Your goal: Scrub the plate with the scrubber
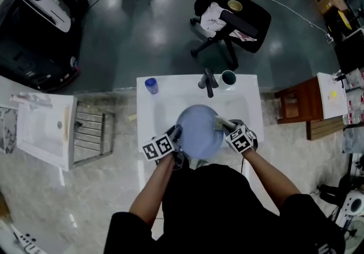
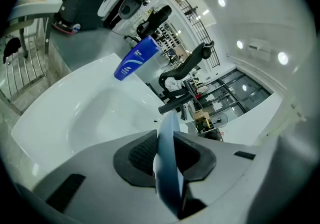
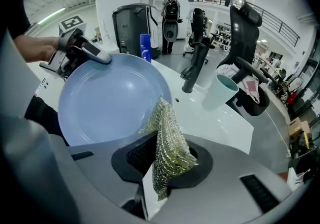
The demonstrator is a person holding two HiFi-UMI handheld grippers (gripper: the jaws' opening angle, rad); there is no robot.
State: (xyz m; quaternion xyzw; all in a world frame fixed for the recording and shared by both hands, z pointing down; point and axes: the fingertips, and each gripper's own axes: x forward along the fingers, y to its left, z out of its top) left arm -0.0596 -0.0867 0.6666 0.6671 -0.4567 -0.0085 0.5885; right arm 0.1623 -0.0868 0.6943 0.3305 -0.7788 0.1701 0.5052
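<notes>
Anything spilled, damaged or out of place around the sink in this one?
Nothing stands out. The left tool grips the plate by its rim over the sink, the right tool holds the scrubber at the plate's edge, and the bottle and cup stand upright.

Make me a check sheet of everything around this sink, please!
Surface: white sink with a black tap; no running water seen.
Job's things: round pale blue plate held on edge over the basin; metal mesh scrubber at its rim.
Clutter: blue bottle and teal cup on the sink's back ledge.
Grippers: left gripper shut on the plate's rim; right gripper shut on the scrubber.
Cables: thin white cable across the floor.
Surroundings: black office chair, brown wooden stool, metal rack.
</notes>
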